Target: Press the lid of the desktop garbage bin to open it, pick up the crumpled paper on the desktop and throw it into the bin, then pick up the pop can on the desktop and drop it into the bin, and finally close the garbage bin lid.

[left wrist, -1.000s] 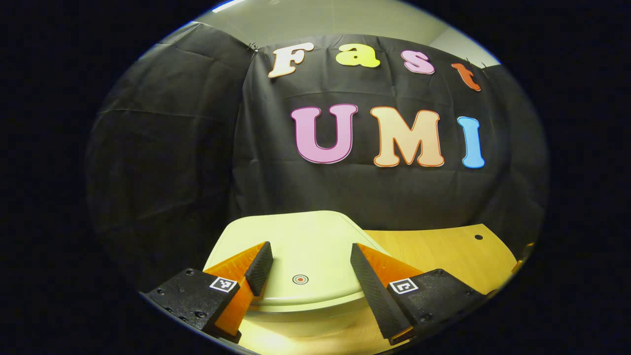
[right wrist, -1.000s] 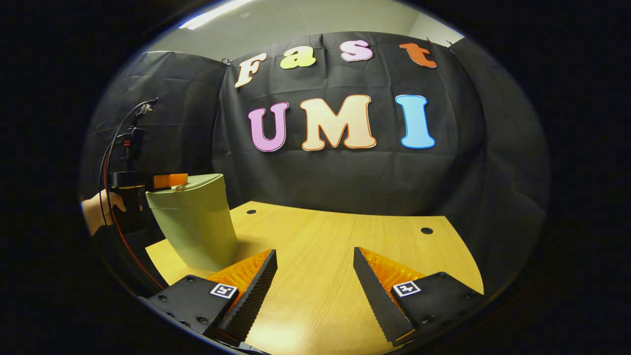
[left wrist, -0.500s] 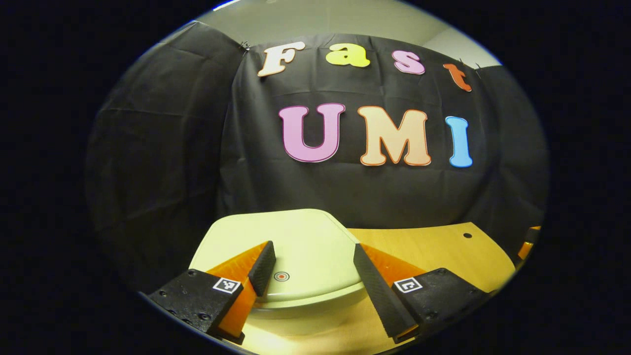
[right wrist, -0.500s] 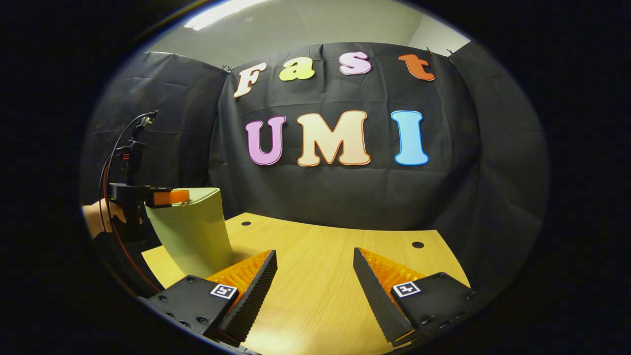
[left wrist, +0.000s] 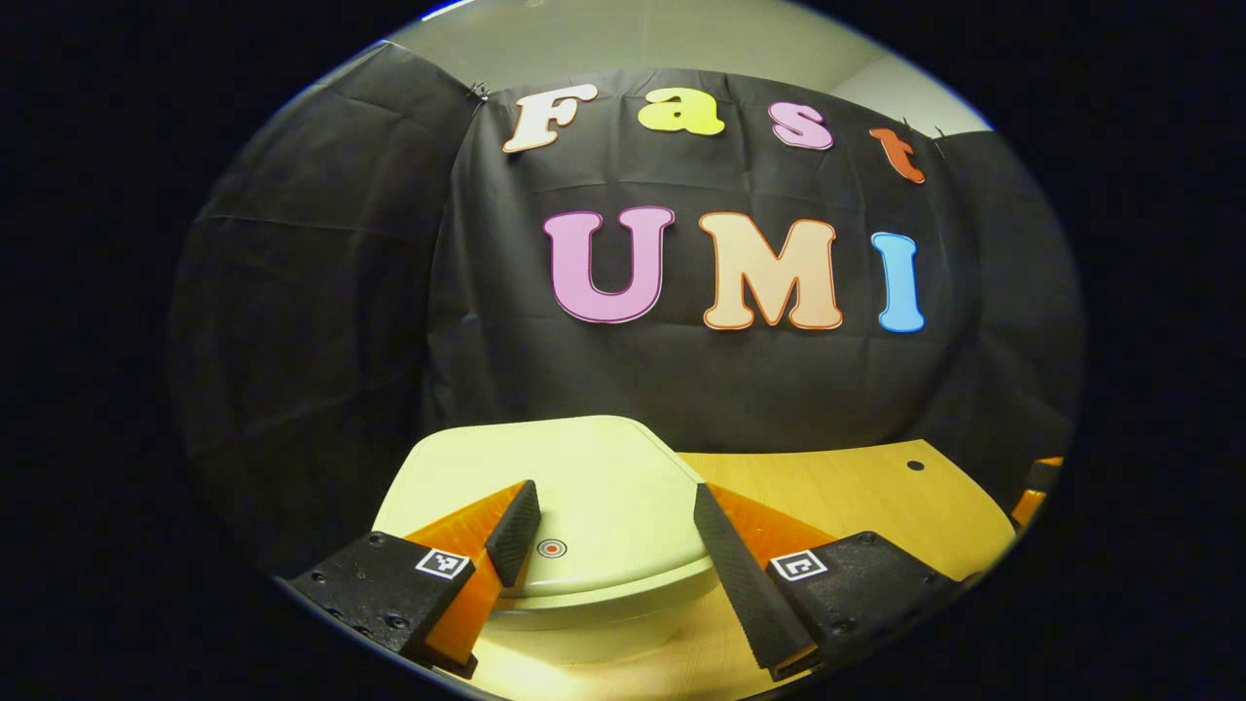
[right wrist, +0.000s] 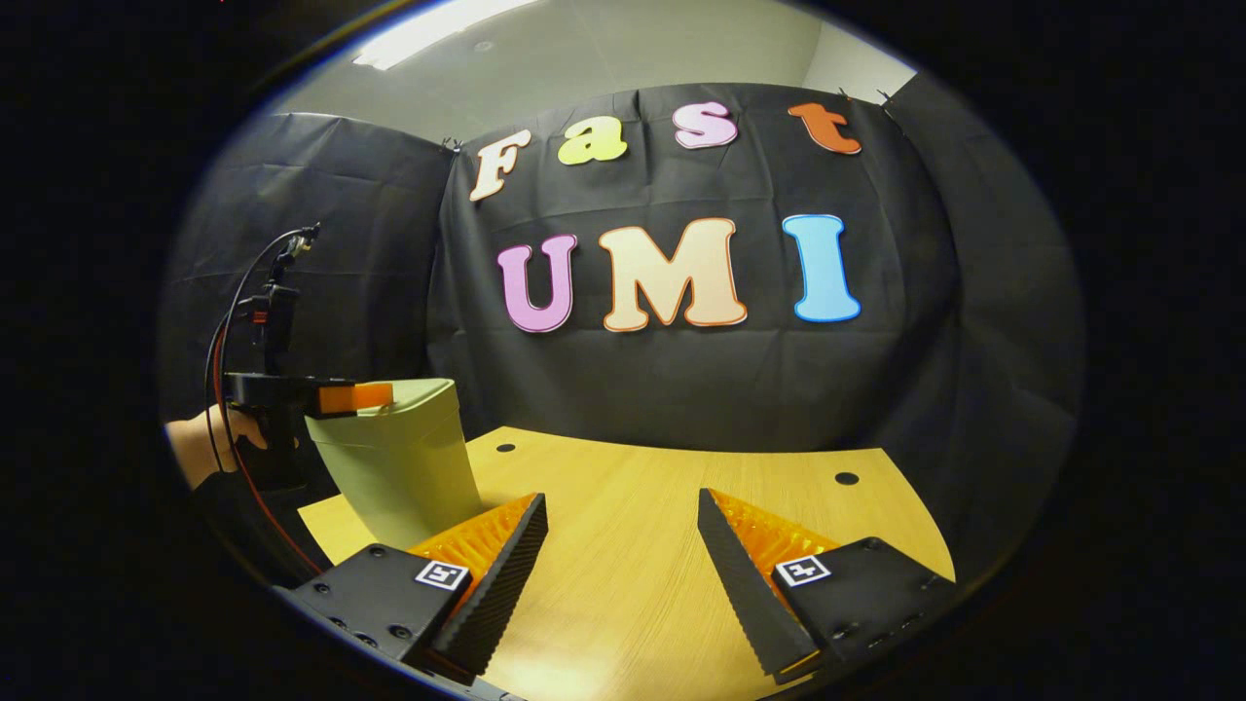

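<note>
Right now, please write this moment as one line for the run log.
stage: lid press | left gripper: open, over bin lid | lid: shut | right gripper: open, above table

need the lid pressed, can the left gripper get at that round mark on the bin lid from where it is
Probably yes. The left gripper is open right over the lid, and the round mark lies bare between its fingers, close by one of them. Nothing sits between them; whether it touches the lid is unclear.

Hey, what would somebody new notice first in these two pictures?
Probably the pale green bin, standing at the left end of the wooden desktop. In the left gripper view the left tongs hang open just over its closed lid, near a small round target mark. The right tongs hover open above bare wood.
</note>
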Available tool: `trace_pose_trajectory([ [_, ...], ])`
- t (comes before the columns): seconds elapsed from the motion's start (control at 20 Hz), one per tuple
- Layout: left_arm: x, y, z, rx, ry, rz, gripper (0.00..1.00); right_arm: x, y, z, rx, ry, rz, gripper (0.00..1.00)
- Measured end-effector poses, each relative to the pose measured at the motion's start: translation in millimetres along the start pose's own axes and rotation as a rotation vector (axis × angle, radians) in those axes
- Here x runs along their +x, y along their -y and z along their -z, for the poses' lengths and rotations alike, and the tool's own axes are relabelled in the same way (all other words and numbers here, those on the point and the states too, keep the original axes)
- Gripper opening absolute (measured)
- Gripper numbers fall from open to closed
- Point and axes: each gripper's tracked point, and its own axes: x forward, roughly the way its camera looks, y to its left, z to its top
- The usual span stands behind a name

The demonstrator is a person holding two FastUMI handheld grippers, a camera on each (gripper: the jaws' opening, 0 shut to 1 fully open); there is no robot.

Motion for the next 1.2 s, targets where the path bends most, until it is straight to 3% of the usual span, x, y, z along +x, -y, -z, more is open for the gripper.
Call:
trace_pose_trajectory([
  [0.25,-15,29,-27,0.118,0.097,0.047,0.93,-10,13,-11,-0.002,0.034,0.037,0.98],
  [0.4,-30,78,-55,0.131,0.210,0.143,0.93,-16,22,-21,0.008,0.064,0.067,0.98],
  [0.45,-33,96,-60,0.120,0.231,0.179,0.98,-18,24,-25,0.008,0.076,0.076,0.98],
  [0.7,-56,175,-52,0.020,0.232,0.341,0.95,-34,40,-57,-0.005,0.172,0.135,0.98],
  [0.85,-64,213,-50,0.028,0.233,0.421,0.94,-46,51,-73,-0.010,0.224,0.171,0.98],
  [0.95,-64,227,-42,0.054,0.218,0.451,0.94,-53,58,-79,-0.001,0.247,0.189,0.98],
  [1.2,-68,245,-42,0.007,0.198,0.496,0.94,-61,71,-80,0.020,0.260,0.220,0.98],
])
